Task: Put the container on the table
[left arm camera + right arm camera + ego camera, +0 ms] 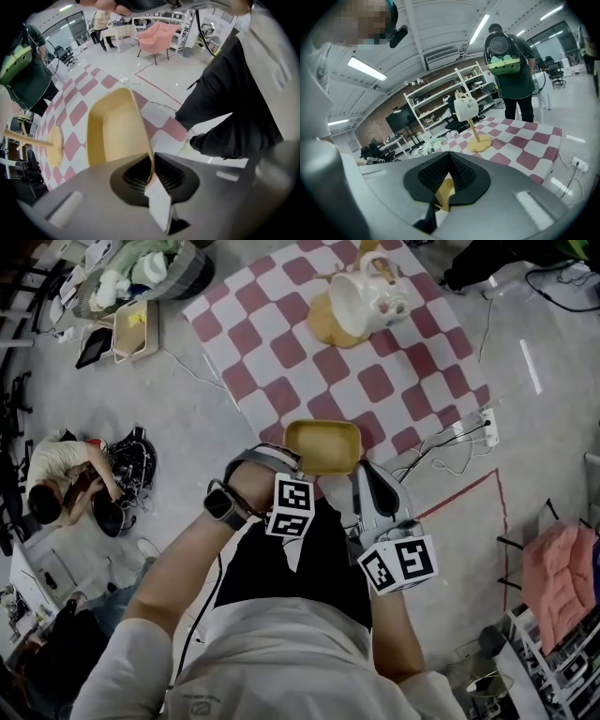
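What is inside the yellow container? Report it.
Nothing visible: the yellow container shows a bare inside. The left tool and right tool clamp its rim, covering small bits there.

1. In the head view, the near rim of the container (323, 446) is covered by the left hand (248, 484) and the marker cubes (292, 507), so neither gripper's jaws can be seen there
2. In the left gripper view, the strip of rim clamped in the left gripper (151, 171) is lost between the black pads (133, 174), and the container's underside is turned away
3. In the right gripper view, only a yellow sliver of the container is seen in the closed right gripper (446, 185); the rest is masked by the grey housing (525, 197)
4. The wooden stand (35, 139) is cut off at the left gripper view's left edge
5. The pink seat (555, 568) is cropped by the head view's right edge
6. What is handled by the seated person (52, 479) is too small to be told
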Available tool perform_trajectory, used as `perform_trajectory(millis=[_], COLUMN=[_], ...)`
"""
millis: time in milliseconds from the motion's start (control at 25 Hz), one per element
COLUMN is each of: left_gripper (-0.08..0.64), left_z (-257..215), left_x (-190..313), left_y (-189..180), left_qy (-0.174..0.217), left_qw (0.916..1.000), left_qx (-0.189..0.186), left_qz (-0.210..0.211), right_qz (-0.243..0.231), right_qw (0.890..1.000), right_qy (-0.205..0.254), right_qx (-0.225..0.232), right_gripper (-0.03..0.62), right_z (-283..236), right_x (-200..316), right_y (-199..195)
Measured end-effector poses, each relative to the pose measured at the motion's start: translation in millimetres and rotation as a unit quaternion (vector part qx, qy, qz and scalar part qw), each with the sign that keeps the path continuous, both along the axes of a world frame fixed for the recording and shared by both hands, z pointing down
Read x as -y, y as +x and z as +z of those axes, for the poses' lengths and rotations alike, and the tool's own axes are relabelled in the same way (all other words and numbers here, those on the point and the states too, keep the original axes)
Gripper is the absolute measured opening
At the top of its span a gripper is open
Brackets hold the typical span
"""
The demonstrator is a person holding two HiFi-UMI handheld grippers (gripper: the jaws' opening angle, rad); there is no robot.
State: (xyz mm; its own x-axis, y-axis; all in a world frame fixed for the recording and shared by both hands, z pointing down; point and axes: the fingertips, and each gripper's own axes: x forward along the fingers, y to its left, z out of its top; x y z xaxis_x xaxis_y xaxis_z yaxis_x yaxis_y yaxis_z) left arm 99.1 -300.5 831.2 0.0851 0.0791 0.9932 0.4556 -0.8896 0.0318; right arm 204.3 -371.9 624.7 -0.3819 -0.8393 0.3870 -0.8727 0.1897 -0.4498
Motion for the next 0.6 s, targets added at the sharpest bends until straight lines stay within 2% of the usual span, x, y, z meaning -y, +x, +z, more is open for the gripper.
perform_trajectory(millis=[160, 360, 600], left_gripper=[0.023, 0.024, 0.05], left_z=[9, 15, 8], left_x=[3, -3, 1], left_y=[5, 9, 4], left_qy=[-0.005, -0.032, -0.035], left_qw=[1.0, 0.9994, 0.9986], left_qx=[-0.002, -0.007, -0.02], left_qz=[0.0, -0.011, -0.036], right_qz=[0.009, 0.015, 0.013], right_qw=[1.0, 1.0, 1.0], right_qy=[-0.002, -0.008, -0.006], right_qx=[0.0, 0.001, 0.004], right_gripper=[0.009, 0.009, 0.009], right_z=[3, 8, 2], right_x=[-1, -6, -8], right_y=[8, 13, 9])
